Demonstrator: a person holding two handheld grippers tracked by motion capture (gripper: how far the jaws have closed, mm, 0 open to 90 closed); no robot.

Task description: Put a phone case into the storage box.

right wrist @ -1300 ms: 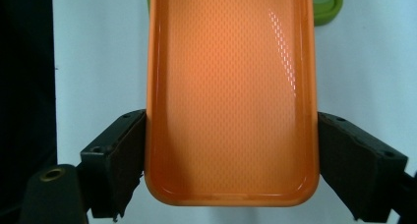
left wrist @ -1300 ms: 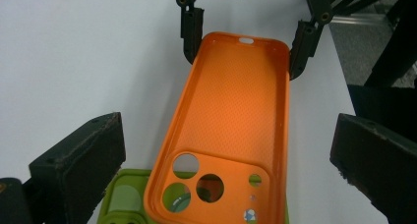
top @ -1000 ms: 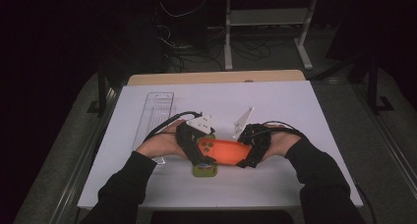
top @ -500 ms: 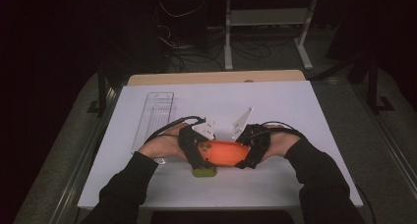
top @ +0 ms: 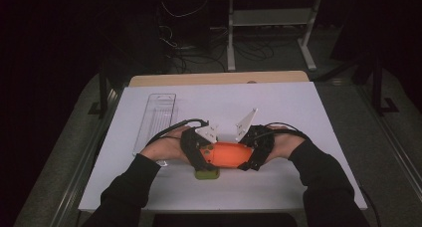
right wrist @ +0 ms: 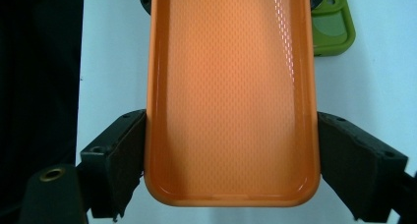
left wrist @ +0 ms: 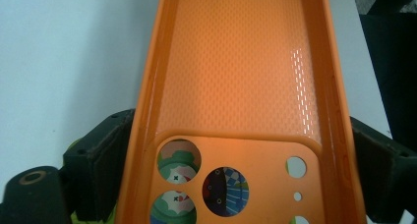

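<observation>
**Orange case held at both ends, over the green one**

On the white table (top: 298, 102), near the person's edge, work is proceeding at the middle of the sheet. Broad bare surface is lying open toward the far edge and to the right; the near edge is sitting close under the forearms, so room there is tight. A clear plastic tray (top: 157, 118) is lying to the left, just beside the left hand, narrowing any leftward swing.

The orange phone case (top: 226, 155) is being held hollow side up, lengthwise between the two grippers. The right gripper (right wrist: 231, 155) is clamping the plain end, pads pressing both long sides. The left gripper (left wrist: 236, 180) has just been closing on the camera-cutout end; its pads are now pinching the side walls.

A green phone case (top: 206, 173) is lying partly under the orange one, a patterned face showing through the cutouts.

Judging progress: both grips appear secured; separating or fitting the cases is remaining to be done.
</observation>
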